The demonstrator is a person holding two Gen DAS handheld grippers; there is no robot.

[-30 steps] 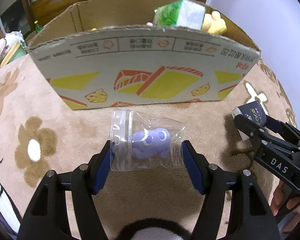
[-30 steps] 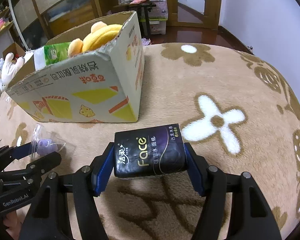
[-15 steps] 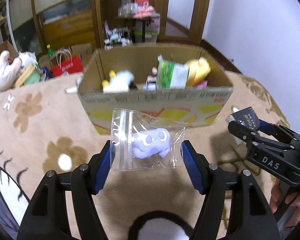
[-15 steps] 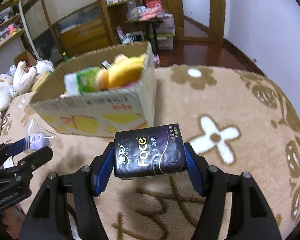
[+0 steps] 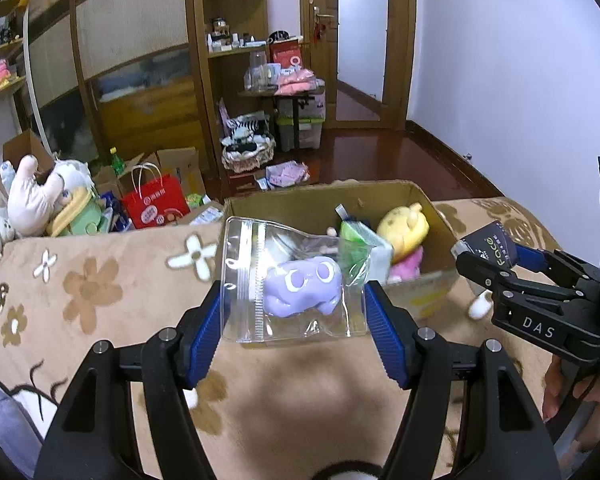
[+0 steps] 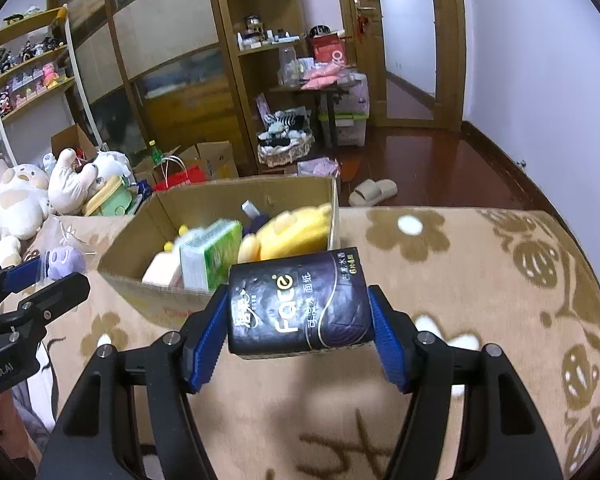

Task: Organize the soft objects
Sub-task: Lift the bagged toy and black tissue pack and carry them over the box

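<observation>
Left wrist view: the left gripper (image 5: 294,312) has its blue pads clamped on a clear zip bag (image 5: 292,284) with a purple plush inside, held up in front of the cardboard box (image 5: 416,200). Right gripper (image 6: 298,330) is squeezing a dark tissue pack (image 6: 298,310) between its fingers, just by the box's near edge.

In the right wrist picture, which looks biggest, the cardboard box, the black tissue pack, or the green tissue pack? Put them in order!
1. cardboard box
2. black tissue pack, though it sits close to the camera in the right gripper, which inflates it
3. green tissue pack, blurred, partly hidden inside the box
</observation>
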